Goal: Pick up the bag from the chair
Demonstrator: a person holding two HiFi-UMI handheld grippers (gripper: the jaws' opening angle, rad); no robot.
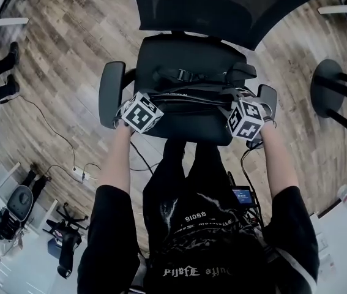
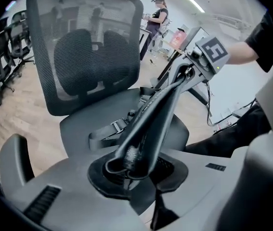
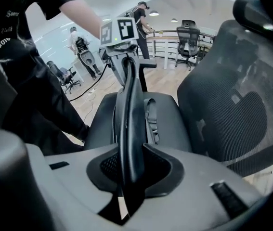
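- The person's bare forearms (image 1: 119, 158) are seen reaching forward and down from black short sleeves, one gripper held in each hand.
- The left gripper (image 2: 134, 170) is closed narrowly on one end of the bag (image 2: 155, 114); a folded black edge of it is pinched between the pads.
- The right gripper (image 3: 129, 177) is likewise clamped on the opposite end of the bag, whose thin dark edge is held upright between its jaws.
- The bag's top edge is stretched in a line from one gripper to the other, across the front half of the chair seat (image 1: 161, 51), between the two armrests (image 1: 111, 94).
- Whether the bag's underside is clear of the seat cannot be told.
- A strap with a buckle (image 2: 119, 126) is seen lying on the seat just behind the gripped edge.
- The chair's mesh backrest (image 2: 88, 57) stands upright behind the seat, with a headrest at its top.
- The chair is set on a wood-plank floor (image 1: 69, 54), where a cable (image 1: 57, 143) is trailed to the left.
- Further off, another person (image 2: 158, 13) is seen standing, and more office chairs (image 3: 189, 35) are seen by a railing.
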